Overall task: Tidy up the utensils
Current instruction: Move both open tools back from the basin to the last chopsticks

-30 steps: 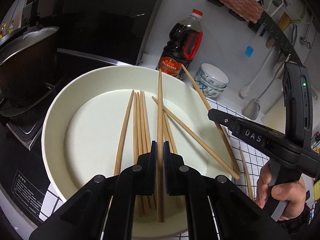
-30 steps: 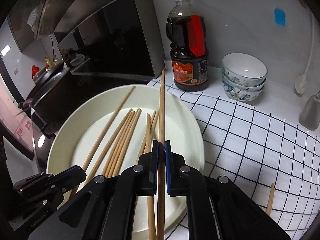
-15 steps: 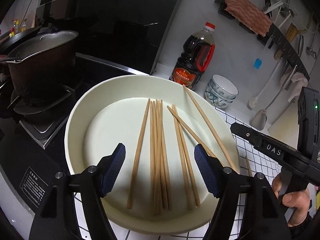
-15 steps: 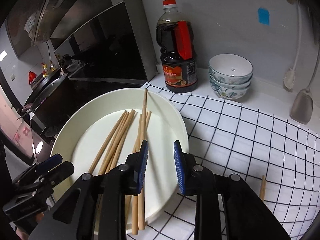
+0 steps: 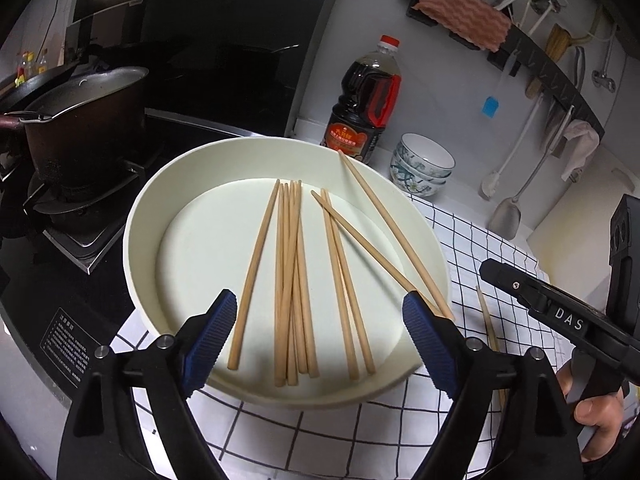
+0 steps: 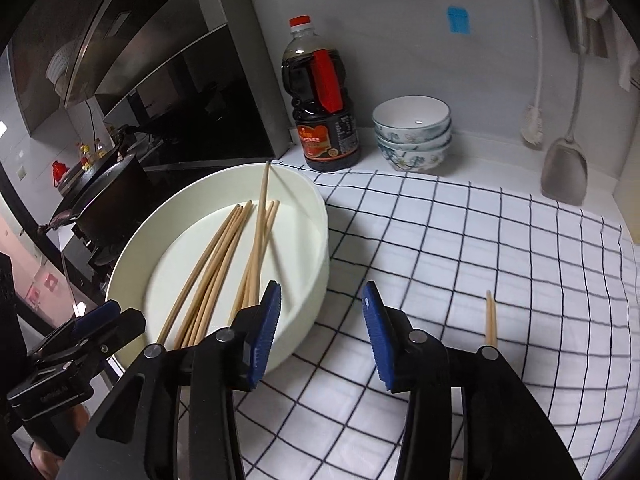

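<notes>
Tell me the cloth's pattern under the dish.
White cloth with a thin dark grid; clearest in the right wrist view.

Black hand-held gripper [image 5: 316, 336], ribbed blue pads [image 5: 210, 336], silver screws.

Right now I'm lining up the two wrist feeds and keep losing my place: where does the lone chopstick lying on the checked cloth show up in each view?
Left wrist: the stray chopstick lies on the checked cloth, right of the white dish.
Right wrist: the stray chopstick sits lower right, behind the right finger.
Shared landmark: the soy sauce bottle.
</notes>
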Action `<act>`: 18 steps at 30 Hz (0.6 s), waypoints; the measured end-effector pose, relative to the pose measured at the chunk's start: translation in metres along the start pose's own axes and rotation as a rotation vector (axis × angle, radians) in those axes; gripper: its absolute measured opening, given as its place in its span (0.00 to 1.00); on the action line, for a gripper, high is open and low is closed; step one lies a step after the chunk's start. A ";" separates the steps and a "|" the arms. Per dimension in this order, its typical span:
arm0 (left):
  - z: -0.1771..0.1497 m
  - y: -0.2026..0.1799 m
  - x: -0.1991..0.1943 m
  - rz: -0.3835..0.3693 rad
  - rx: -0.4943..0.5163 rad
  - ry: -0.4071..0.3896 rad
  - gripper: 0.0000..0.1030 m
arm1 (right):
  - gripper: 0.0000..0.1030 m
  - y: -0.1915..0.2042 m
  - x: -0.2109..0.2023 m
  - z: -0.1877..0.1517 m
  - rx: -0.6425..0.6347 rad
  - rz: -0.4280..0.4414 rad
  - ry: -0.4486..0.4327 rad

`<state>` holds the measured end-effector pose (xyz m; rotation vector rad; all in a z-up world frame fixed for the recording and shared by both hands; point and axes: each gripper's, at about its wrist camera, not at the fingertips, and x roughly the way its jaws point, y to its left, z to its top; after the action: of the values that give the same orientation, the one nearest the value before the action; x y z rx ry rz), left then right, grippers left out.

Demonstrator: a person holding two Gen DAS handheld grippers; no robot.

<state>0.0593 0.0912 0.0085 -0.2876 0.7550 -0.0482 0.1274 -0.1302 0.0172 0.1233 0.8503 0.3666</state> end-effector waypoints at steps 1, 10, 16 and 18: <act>-0.002 -0.003 -0.002 -0.002 0.007 0.000 0.82 | 0.43 -0.002 -0.003 -0.002 0.007 -0.001 -0.002; -0.020 -0.030 -0.013 -0.009 0.066 0.002 0.85 | 0.48 -0.022 -0.035 -0.028 0.031 -0.039 -0.035; -0.033 -0.052 -0.016 -0.017 0.111 0.006 0.86 | 0.49 -0.040 -0.049 -0.046 0.054 -0.063 -0.035; -0.036 -0.059 -0.017 -0.022 0.124 0.007 0.87 | 0.50 -0.049 -0.054 -0.051 0.069 -0.072 -0.037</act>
<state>0.0259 0.0279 0.0112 -0.1774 0.7523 -0.1167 0.0696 -0.1973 0.0095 0.1623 0.8292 0.2666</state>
